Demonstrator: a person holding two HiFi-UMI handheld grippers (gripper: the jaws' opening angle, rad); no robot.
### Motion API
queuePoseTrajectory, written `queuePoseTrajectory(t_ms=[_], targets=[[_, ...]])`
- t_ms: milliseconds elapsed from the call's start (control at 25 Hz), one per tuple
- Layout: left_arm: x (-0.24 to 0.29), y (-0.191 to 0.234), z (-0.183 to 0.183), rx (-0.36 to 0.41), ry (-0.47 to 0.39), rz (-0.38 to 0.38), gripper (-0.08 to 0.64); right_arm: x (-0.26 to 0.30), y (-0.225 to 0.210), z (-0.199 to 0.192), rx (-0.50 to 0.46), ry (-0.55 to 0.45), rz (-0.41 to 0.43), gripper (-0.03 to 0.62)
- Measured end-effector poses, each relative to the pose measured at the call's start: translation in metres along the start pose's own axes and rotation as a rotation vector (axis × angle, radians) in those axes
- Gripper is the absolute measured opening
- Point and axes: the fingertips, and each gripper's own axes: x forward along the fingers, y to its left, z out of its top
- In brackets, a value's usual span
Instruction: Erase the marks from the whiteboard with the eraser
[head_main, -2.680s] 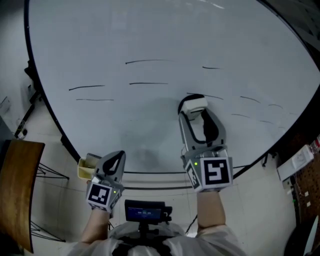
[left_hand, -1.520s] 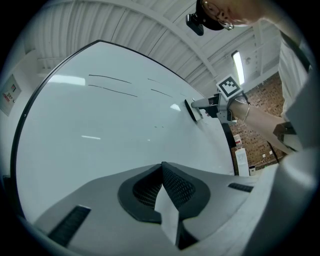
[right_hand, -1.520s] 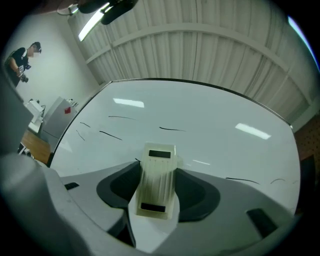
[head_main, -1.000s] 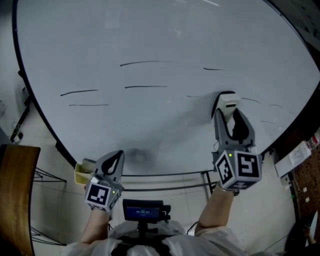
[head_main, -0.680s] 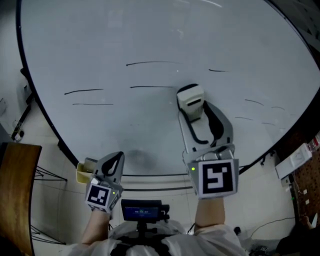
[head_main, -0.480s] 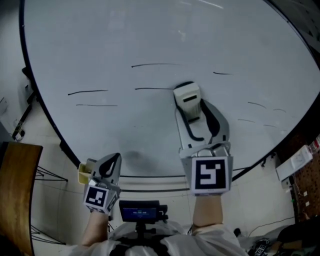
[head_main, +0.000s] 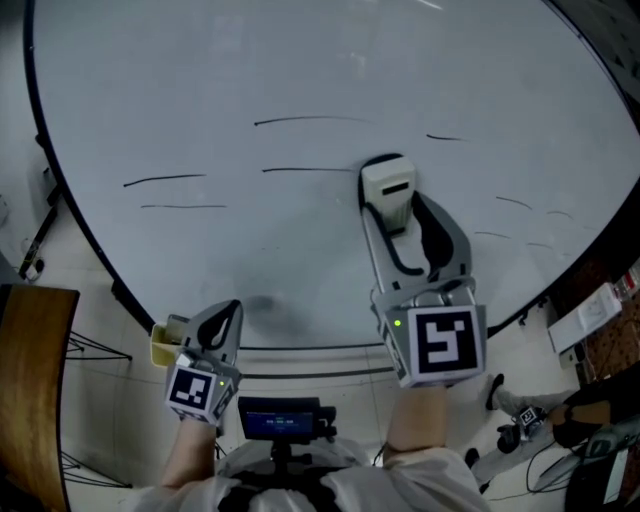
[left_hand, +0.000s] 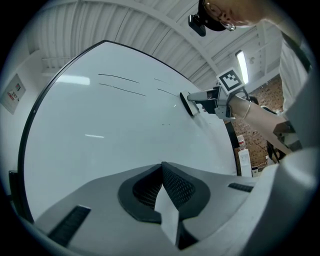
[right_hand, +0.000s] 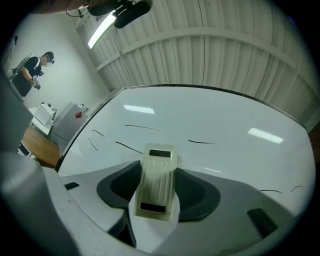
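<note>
Clamping the eraser (head_main: 387, 186), right gripper (head_main: 391, 206) fingers rest on the whiteboard (head_main: 300, 60)'s open middle; left gripper (head_main: 226, 316) fingers closed, near its bottom edge.

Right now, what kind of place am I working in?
Probably a workshop or lab room, not a home: a big whiteboard on a stand, a ribbed ceiling with a tube light, and a tiled floor. The right gripper holds an eraser at the board.

The whiteboard (head_main: 200, 70) is white with thin black lines and a black rim. The eraser (head_main: 386, 183) is cream with dark strips. The left tool (head_main: 231, 308) and right tool (head_main: 394, 214) are grey, their cubes patterned black-and-white.
</note>
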Motion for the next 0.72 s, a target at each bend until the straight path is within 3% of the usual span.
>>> queuePoseTrajectory(t_ms=[400,720], targets=[[0.011,-0.011,-0.003,-0.007,0.006,-0.008,0.002,-0.026,-0.067,-0.031,0.132,0.009,-0.077,0.224],[0.012,-0.014,0.002,0.009,0.006,0.009,0.002,-0.044,-0.106,-0.053,0.182,0.027,-0.158,0.224]])
